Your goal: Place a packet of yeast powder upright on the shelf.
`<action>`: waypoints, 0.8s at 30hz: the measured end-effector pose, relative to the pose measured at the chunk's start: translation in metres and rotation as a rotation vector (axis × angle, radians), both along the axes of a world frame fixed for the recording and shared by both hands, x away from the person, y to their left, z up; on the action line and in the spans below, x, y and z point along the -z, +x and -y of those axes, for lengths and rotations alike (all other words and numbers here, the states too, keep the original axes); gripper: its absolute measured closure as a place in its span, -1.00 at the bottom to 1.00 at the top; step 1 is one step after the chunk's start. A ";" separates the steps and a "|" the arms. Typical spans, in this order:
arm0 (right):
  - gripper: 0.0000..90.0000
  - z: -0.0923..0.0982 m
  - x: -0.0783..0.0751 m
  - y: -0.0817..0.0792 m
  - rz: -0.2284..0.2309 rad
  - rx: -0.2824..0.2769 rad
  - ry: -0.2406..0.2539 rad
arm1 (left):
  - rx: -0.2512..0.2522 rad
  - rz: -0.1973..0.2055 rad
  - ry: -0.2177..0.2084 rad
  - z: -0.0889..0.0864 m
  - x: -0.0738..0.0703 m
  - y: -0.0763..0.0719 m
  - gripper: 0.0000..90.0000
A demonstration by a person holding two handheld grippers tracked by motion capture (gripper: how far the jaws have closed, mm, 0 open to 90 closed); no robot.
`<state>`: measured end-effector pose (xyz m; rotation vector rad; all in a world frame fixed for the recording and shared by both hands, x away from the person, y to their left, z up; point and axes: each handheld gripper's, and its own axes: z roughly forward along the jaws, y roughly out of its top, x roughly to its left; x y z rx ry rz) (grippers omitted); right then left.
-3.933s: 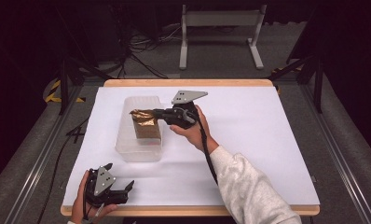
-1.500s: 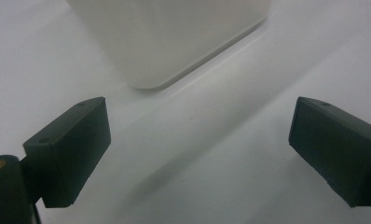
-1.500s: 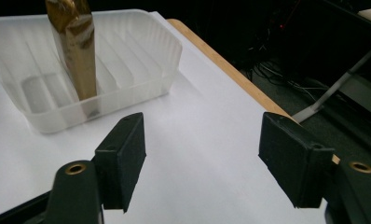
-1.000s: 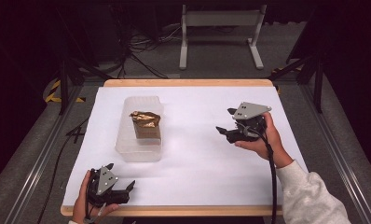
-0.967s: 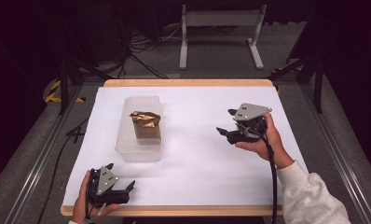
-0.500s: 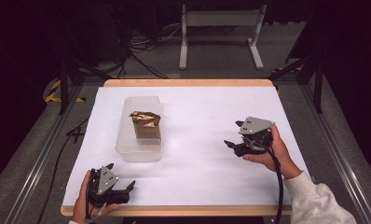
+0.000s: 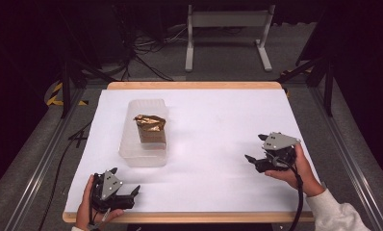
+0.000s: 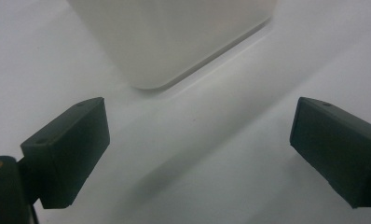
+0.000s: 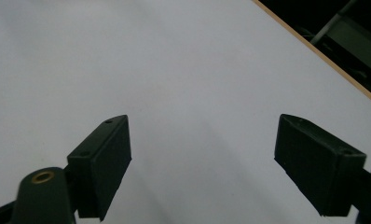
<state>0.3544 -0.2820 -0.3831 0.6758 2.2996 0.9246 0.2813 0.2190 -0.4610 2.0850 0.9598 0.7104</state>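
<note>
Foil-wrapped, the crumpled gold packet [image 7: 150, 122] sits on a brown block inside the clear plastic tub [image 7: 144, 156] at table left; I judge it light and easily crushed, best pinched low across the firmer block. My left gripper [image 7: 116, 190] and right gripper [image 7: 258, 161] both hold their jaws wide apart, gripping nothing.

— What is the person wearing?
— A pale grey sleeve [image 7: 336, 216] is showing at the right wrist.
— And the tongs?
— The left tongs [image 7: 127, 190] and right tongs [image 7: 251, 160] are black, each carrying a grey three-cornered plate; a black cable [image 7: 300, 197] is trailing from the right one.
</note>
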 end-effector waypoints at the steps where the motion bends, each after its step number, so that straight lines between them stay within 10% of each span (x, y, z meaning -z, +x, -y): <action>1: -0.58 0.003 0.001 -0.002 0.001 0.005 -0.001 | 0.003 0.003 -0.001 0.000 0.000 0.001 -0.88; 24: -0.71 0.067 0.046 -0.043 -0.012 0.106 0.062 | 0.014 0.001 0.014 0.003 0.000 0.004 -0.88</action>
